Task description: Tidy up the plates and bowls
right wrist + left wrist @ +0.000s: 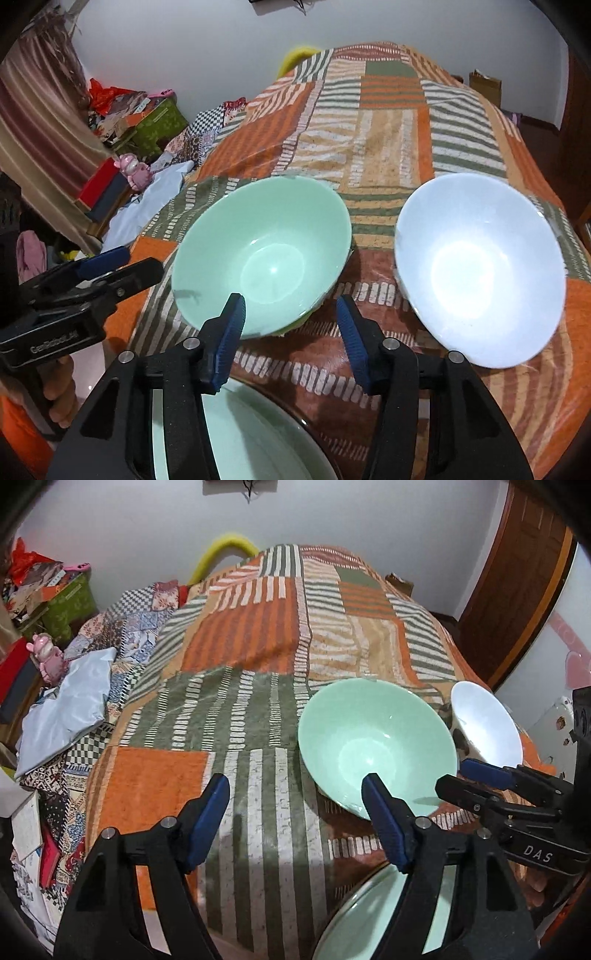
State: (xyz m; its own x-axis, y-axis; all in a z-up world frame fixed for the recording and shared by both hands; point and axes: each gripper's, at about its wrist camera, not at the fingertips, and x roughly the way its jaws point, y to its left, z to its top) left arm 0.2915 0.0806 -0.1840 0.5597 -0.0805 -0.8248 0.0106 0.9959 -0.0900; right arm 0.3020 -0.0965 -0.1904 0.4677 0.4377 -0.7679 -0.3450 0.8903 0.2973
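A mint green bowl (376,738) (262,254) sits on the patchwork blanket (258,646) (388,129). A white bowl (485,725) (480,266) sits to its right. A mint green plate (373,919) (251,439) lies at the near edge under the grippers. My left gripper (295,819) is open and empty, its right finger in front of the green bowl's near rim. My right gripper (291,339) is open and empty, just short of both bowls; it also shows in the left wrist view (480,779). The left gripper also shows in the right wrist view (122,266).
The blanket covers a raised surface that drops off at left. Left of it lie a pale blue cloth (66,709), a pink figurine (46,657) (135,171), a green box (68,602) (159,122) and clutter. A wooden door (517,579) stands at right.
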